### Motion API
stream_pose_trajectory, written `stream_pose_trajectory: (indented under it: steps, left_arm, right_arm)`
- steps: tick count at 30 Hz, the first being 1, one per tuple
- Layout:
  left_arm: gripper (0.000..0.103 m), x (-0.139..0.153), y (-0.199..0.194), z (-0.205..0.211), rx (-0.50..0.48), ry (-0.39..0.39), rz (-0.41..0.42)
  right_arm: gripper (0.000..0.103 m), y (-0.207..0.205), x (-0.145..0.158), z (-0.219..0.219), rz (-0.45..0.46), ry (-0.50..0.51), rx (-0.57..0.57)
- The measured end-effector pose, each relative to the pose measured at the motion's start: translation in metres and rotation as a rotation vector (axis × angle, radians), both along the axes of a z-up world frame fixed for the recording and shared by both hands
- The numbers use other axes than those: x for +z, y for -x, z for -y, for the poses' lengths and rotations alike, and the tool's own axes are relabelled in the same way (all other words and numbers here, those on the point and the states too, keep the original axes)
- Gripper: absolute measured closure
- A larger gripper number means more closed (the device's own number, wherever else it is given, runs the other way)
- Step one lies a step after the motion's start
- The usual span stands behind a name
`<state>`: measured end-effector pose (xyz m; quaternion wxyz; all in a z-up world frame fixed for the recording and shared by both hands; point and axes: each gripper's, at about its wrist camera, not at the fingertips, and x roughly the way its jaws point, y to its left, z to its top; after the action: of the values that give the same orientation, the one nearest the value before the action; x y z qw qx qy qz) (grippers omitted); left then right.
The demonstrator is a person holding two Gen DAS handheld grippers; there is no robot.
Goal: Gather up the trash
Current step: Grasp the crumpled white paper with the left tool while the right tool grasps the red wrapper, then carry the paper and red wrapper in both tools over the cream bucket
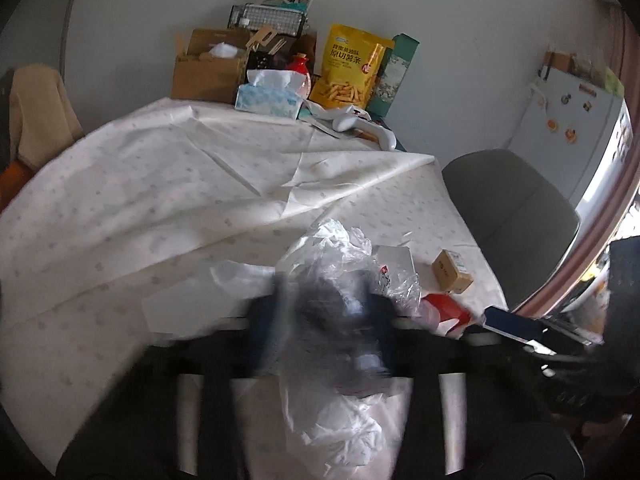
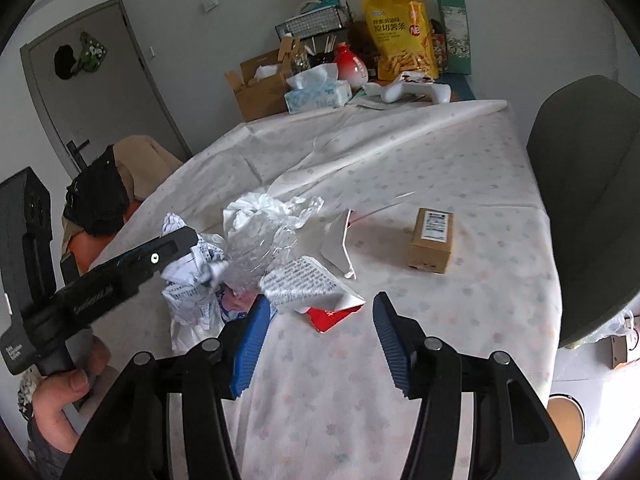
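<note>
1. Table [image 2: 460, 168]: covered by a pale spotted cloth with raised folds across the middle; its near edge runs under both tools, its right edge stands just beside a grey chair [image 2: 584, 200].
2. Left tool [image 1: 320, 320]: blurred in its own view; its jaws are closed on a clear plastic bag [image 1: 332, 256] that billows up between them. In the right wrist view the tool's dark body reaches in from the left, its tip against the crumpled wrap and printed paper [image 2: 192, 256].
3. Right tool [image 2: 316, 340]: jaws wide apart with nothing between them, hovering over bare cloth at the near edge; the left pad [image 2: 250, 344] is blue.
4. Trash cluster: plastic bag, crumpled printed paper, a printed leaflet [image 2: 304, 280], a red packet [image 2: 332, 316] and a folded white card [image 2: 336, 240] lie together near the table's front, just ahead of the right tool.
5. Small brown box [image 2: 432, 240]: stands apart to the right of the cluster, open cloth around it.
6. Far edge, against the wall: cardboard box [image 2: 256, 84], tissue box [image 2: 316, 92], red-and-white vase [image 2: 350, 66], yellow snack bag [image 2: 400, 36], green carton [image 2: 452, 24], white game controller [image 2: 416, 90].
7. Middle of the table: open cloth between the cluster and the far clutter.
</note>
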<state>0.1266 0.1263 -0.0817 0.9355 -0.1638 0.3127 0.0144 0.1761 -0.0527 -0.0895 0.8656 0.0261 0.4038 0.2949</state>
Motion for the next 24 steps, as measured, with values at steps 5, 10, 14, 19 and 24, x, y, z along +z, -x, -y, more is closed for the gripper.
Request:
stream_pose_trajectory:
  steps: [5,10,14,19,24]
  left_arm:
    - [0.085,0.010,0.012,-0.008,0.031,0.006,0.040]
    - [0.085,0.027,0.024,-0.012,0.058,-0.008,0.082]
    - [0.085,0.037,0.033,-0.014,0.072,-0.015,0.108]
    - [0.085,0.050,0.044,-0.020,0.086,-0.010,0.147]
    - [0.085,0.059,0.050,-0.010,0.079,-0.019,0.164]
  right_arm:
    - [0.041,0.000,0.003,-0.015,0.032,0.025,0.011]
    - [0.075,-0.004,0.008,-0.025,0.067,0.080,0.000]
    - [0.085,0.002,0.021,-0.016,0.122,0.085,-0.035]
    - [0.088,0.010,0.040,0.003,0.171,0.067,-0.084]
    - [0.089,0.016,0.052,0.022,0.191,0.029,-0.105]
